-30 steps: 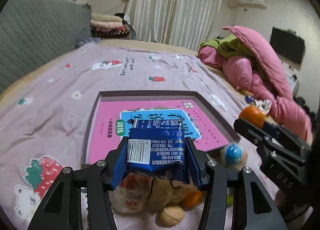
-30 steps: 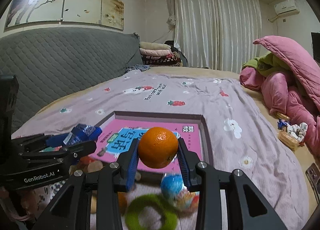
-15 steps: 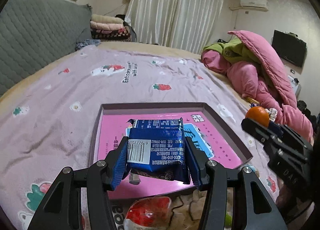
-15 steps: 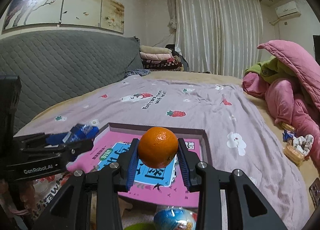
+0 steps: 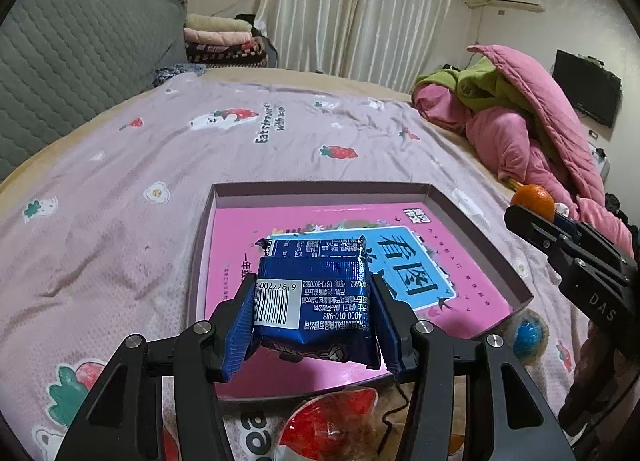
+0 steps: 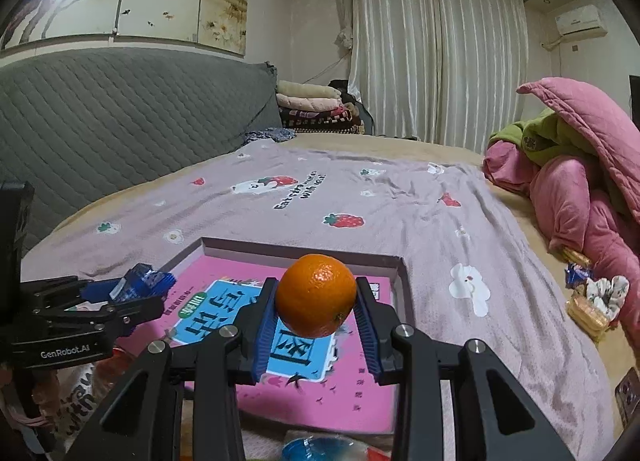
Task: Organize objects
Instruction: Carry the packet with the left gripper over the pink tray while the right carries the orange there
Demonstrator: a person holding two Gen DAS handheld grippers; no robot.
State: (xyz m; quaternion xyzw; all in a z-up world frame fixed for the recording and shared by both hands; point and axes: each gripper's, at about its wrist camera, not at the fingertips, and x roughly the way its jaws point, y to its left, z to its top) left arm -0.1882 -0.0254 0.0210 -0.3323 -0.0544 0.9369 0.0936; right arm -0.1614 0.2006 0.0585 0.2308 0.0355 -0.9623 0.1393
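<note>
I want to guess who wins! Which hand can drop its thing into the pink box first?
Probably the left. Its tool holds the blue snack packet right over the pink box. The right tool holds the orange nearer the box's right wall, so it's close.

1. A shallow box [image 5: 480, 229] lies on the bed [image 5: 120, 189].
2. The left tool [image 5: 312, 325] holds a snack packet [image 5: 316, 301] over the box's near left part.
3. The right tool [image 6: 316, 325] holds an orange [image 6: 316, 295] over its near right part.
</note>
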